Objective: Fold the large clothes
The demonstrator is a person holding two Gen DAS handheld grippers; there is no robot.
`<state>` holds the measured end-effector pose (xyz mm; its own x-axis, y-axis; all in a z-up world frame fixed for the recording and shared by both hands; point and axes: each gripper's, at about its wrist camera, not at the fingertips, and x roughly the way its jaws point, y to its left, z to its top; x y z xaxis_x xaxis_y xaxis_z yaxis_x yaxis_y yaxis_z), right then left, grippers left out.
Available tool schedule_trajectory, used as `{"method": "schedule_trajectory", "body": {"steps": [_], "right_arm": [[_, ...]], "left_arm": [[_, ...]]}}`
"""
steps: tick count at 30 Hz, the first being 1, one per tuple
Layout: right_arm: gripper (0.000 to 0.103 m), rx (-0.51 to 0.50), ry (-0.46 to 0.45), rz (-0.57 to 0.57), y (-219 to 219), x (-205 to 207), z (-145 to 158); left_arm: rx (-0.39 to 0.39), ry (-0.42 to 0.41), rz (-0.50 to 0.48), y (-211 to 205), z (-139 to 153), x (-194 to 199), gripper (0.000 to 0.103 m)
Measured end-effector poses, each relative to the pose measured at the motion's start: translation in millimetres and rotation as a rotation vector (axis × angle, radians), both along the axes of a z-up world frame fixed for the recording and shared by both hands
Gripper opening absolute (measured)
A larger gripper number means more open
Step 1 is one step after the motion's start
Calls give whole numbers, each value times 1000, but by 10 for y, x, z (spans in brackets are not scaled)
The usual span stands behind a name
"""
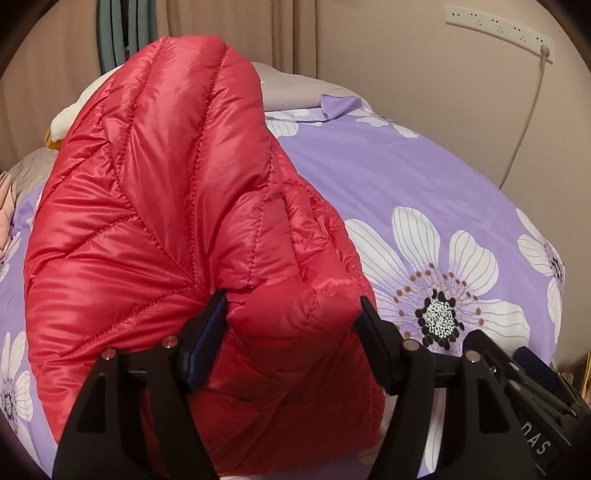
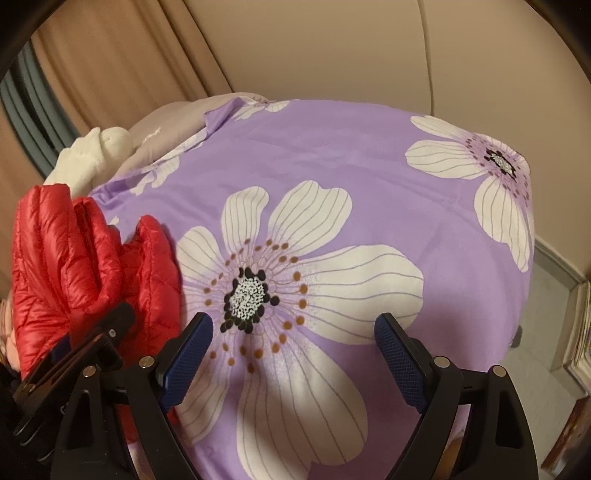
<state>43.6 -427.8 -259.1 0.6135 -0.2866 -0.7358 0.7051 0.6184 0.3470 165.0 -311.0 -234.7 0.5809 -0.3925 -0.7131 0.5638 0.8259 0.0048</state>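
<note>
Bunched red quilted fabric fills the gap between the blue pads of the left hand-held gripper (image 1: pixel 291 310), which is clamped on a thick wad of the red down jacket (image 1: pixel 159 206). From that grip the jacket rises in a tall puffy hump and drapes down over the bed (image 1: pixel 424 177), on the left part of the purple flowered cover. By its look it is bundled up rather than laid in neat layers, so I judge the folding to be at an early or middle stage: flattening, squaring the edges and the last folds seem yet to be done, though the far side of the garment is hidden.

The right hand-held gripper (image 2: pixel 293 354) hangs over the big white flower on the cover with its jaws spread wide and nothing between them; the jacket lies off to its left.

Around the jacket, the open stretch of cover to the right gives room to lay it out. At the head of the bed lie a white plush toy (image 2: pixel 88 155) and a grey pillow (image 2: pixel 170 125), near the jacket's top, which could crowd a full spread. Curtains (image 1: pixel 229 22) hang behind, and a power strip (image 1: pixel 498 27) is fixed to the wall.
</note>
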Motion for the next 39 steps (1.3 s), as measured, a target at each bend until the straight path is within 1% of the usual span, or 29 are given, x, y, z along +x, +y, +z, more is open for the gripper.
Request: {"method": "schedule_trajectory", "body": {"steps": [5,7,8,12,14,16,17,19,23,26,30,32,33,34,35,36,37,38,39], "right_arm": [[90,-5,1,-2,-27,6,-19],[90,-7,5,-4,-42,3,-26],[90,-9,10,-10,-53,-1,-32],[90,8,5,-19,-94,-29,-54],[90,0,7,-15,-96,-50,-42],[90,-11,18,-21,-104,-72,-27],[90,-12,18,-26,-113,-93,-14],[90,-3,3,-32,-125,-124,13],[90,7,-21,-36,-114,-162,86],[90,-4,-32,-25,-72,-182,150],[90,-2,-60,-12,-11,-203,243],[90,-6,-72,0,49,-195,302],[90,-12,-76,6,78,-190,329],[90,-19,-79,13,114,-188,356],[90,-25,-86,24,172,-192,399],[90,-24,-95,37,214,-197,431],[90,-17,-110,54,256,-198,463],[90,7,-136,81,316,-178,509],[90,29,-155,102,367,-157,547]], "left_arm": [[-64,37,35,83,-8,107,67],[-70,41,35,94,-9,153,66],[-64,34,35,88,-19,162,66],[2,-26,21,1,-88,108,67],[3,-29,13,2,-73,99,67],[-7,-31,10,31,-9,92,68],[-17,-27,7,48,25,85,71],[-31,-6,-5,86,110,51,73],[-16,-50,-17,130,268,-107,74],[-36,-55,-26,248,429,-239,74],[-122,-93,-71,525,780,-525,74],[-146,-121,-78,692,937,-670,74],[-145,-141,-70,772,1001,-727,74],[-145,-158,-53,881,1054,-771,74],[-152,-175,-7,1059,1118,-812,72],[-175,-182,42,1259,1155,-823,69],[-205,-181,77,1429,1168,-817,69],[-260,-158,137,1751,1157,-781,67],[-288,-135,194,1937,1123,-711,63]]}}
